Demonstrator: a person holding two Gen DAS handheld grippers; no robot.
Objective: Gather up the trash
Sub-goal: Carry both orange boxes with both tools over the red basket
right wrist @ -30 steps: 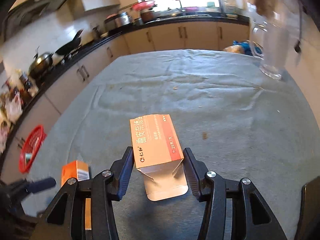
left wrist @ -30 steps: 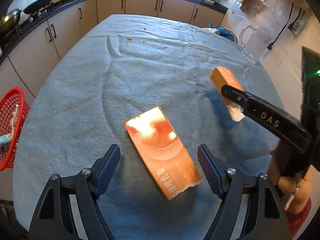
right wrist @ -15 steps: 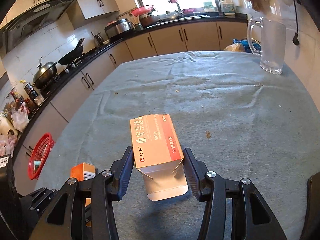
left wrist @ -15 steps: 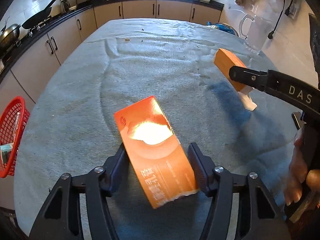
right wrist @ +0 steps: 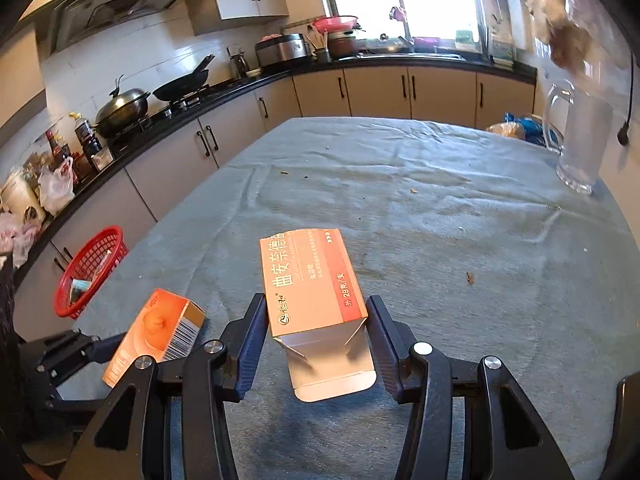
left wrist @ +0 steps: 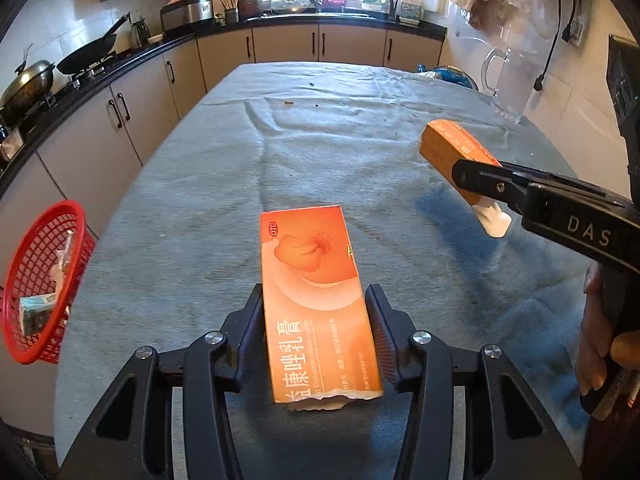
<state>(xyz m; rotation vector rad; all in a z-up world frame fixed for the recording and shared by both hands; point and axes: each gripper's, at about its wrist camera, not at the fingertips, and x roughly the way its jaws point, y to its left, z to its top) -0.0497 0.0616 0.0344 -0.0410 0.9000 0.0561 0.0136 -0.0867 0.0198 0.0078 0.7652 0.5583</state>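
My left gripper (left wrist: 316, 334) has just been closing and squeezes the orange box (left wrist: 316, 300) above the table (left wrist: 360, 128). My right gripper (right wrist: 316, 334) squeezes the open carton (right wrist: 312, 280). The red basket (left wrist: 40, 280) is partly cut off, far left.

A big counter (left wrist: 320, 152) is covered with a wrinkly grey cloth. A few small crumbs (right wrist: 469, 278) lie on the cloth. A clear glass jug (left wrist: 508, 84) with a handle stands near the far right edge. Behind it lies a blue bag (right wrist: 532, 128). Along the wall run tan cupboards (left wrist: 352, 46) with a black top. A black frying pan (right wrist: 184, 80) and a shiny pot with a lid (right wrist: 120, 110) sit on the stove. Dark bottles (right wrist: 86, 136) stand next to them. A silver cooker (left wrist: 188, 8) is by the bright window.
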